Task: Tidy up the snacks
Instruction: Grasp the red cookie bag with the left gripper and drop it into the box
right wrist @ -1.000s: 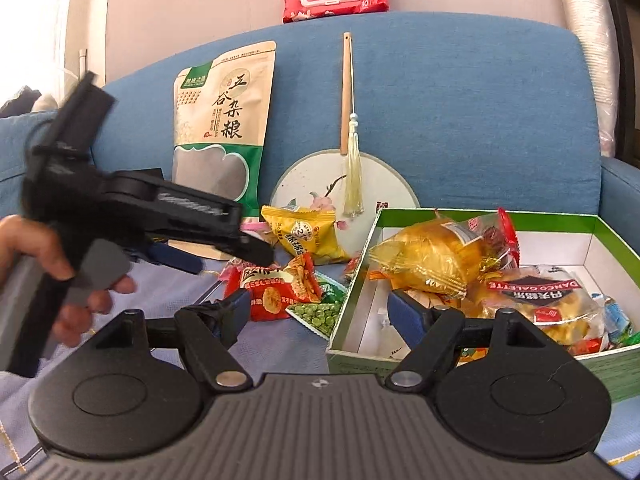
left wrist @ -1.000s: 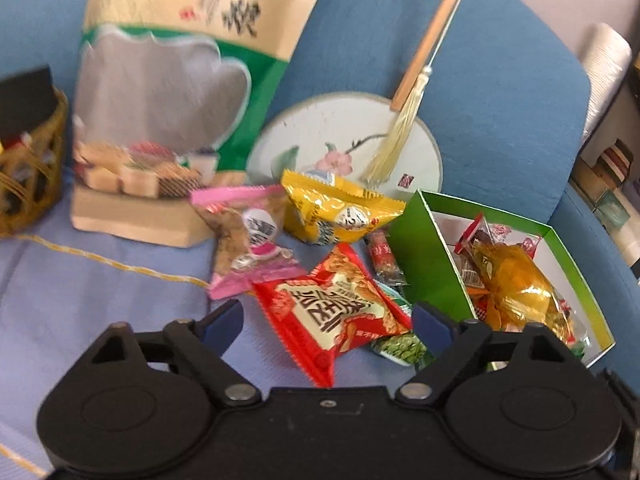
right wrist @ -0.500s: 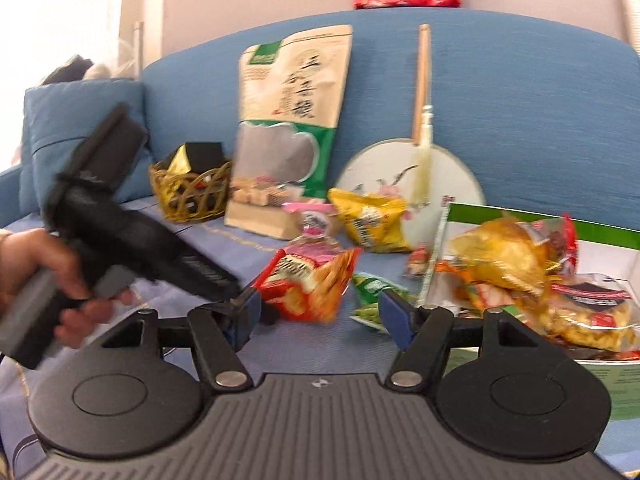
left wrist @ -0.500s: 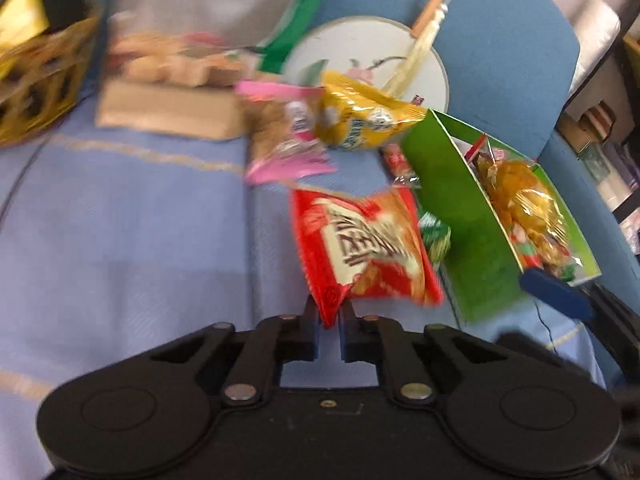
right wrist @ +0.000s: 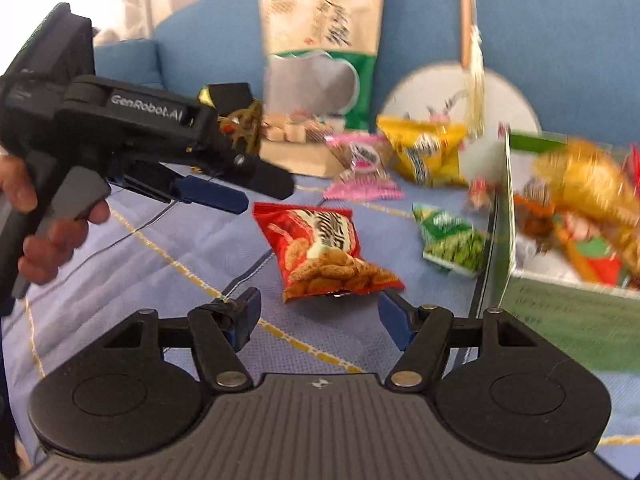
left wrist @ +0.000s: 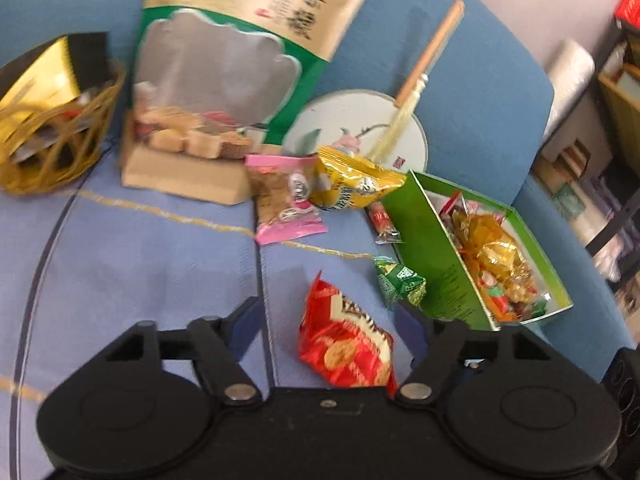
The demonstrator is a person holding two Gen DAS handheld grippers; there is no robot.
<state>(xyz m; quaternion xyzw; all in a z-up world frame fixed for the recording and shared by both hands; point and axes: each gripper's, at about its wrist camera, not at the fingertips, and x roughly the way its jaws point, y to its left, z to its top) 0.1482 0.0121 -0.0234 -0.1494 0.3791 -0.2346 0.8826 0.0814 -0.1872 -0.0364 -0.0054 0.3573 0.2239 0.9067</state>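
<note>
A red biscuit packet [left wrist: 346,346] lies on the blue cloth between the open fingers of my left gripper [left wrist: 330,320]; the gripper does not hold it. The packet also shows in the right wrist view [right wrist: 324,250], just ahead of my open, empty right gripper [right wrist: 320,314]. A green box [left wrist: 444,280] with several snacks in it stands to the right. A small green pea packet [left wrist: 400,282], a pink packet [left wrist: 286,204], a yellow packet [left wrist: 352,184] and a small red sweet [left wrist: 382,220] lie loose on the cloth.
A large grain pouch [left wrist: 236,60] leans on the sofa back. A gold wire basket [left wrist: 48,128] stands at the left. A round fan [left wrist: 360,128] with a wooden handle rests behind the snacks. The left gripper's body [right wrist: 132,128] and the hand holding it fill the left of the right wrist view.
My left gripper was shut on the red packet's corner half a second ago; it has opened and the packet lies free, nearer the front. My right gripper has moved closer to it.
</note>
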